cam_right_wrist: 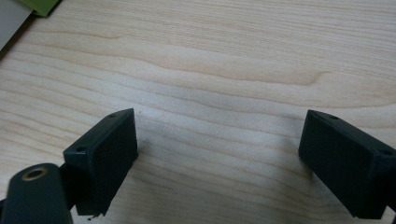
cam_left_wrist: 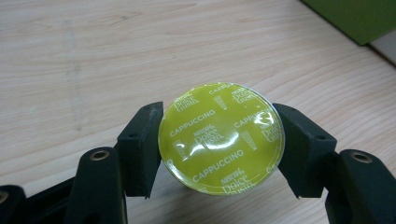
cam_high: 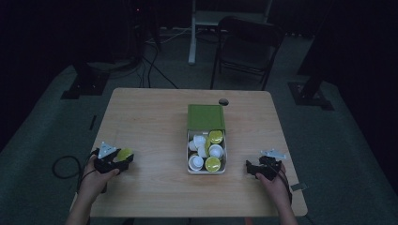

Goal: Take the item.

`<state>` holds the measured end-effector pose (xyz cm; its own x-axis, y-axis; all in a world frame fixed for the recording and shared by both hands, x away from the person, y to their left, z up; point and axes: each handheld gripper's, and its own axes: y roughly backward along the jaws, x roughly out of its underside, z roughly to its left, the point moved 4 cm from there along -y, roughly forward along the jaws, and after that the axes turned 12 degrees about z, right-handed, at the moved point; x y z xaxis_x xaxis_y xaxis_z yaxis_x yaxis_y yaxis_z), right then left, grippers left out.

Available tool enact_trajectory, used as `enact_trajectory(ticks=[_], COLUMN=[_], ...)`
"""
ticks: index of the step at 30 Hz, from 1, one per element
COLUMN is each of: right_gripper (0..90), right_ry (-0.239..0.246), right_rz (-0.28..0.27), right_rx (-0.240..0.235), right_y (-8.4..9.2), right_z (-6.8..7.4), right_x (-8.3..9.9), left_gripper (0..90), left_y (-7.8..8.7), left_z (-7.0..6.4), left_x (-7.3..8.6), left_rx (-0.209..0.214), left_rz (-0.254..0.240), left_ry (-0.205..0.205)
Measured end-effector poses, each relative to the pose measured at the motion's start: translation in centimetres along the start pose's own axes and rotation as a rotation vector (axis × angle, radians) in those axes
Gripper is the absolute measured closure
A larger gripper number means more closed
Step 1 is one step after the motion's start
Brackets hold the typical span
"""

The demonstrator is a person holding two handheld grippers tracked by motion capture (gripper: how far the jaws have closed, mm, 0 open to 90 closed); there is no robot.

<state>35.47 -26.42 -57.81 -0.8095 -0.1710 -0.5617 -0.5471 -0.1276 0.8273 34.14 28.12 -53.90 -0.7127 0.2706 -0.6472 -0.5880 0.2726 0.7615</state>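
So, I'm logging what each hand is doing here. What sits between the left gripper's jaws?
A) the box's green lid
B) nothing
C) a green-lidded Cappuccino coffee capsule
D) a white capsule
C: in the left gripper view, the left gripper is clamped on both sides of a coffee capsule whose green foil lid reads Cappuccino.

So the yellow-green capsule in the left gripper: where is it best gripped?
By its round body just under the foil lid, jaws on opposite sides. That is how the left gripper holds the capsule now, one jaw at each edge of the disc. The flat lid faces the camera, and the circular rim gives two even contact points, so a side approach probably suits it best.
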Motion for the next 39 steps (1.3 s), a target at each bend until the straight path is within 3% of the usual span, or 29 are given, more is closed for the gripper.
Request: enact_trajectory(ticks=[11,18,24,28,33,39], right_gripper=[11.1,11.2,11.1,11.2,11.1,11.1], right_ry=[0.0,0.0,0.0,0.0,0.0,0.0], right_rz=[0.0,0.0,0.0,0.0,0.0,0.0], right_rx=[0.0,0.0,0.0,0.0,0.0,0.0], right_y=[0.0,0.0,0.0,0.0,0.0,0.0], right_z=[0.0,0.0,0.0,0.0,0.0,0.0], right_x=[0.0,0.0,0.0,0.0,0.0,0.0], left_gripper=[38.3,38.3,38.1,29.2,20.2,20.2], left_y=[0.4,0.0,-0.2,-0.1,0.5,1.1], left_z=[1.7,2.4,2.6,2.6,2.4,1.5], left_x=[1.3,2.2,2.6,2.6,2.0,0.8], left_rx=[-0.048,-0.073,-0.057,-0.057,-0.054,-0.022], left_rz=[0.025,0.071,0.071,0.086,0.068,0.03], left_ry=[0.037,0.041,0.054,0.02,0.013,-0.014])
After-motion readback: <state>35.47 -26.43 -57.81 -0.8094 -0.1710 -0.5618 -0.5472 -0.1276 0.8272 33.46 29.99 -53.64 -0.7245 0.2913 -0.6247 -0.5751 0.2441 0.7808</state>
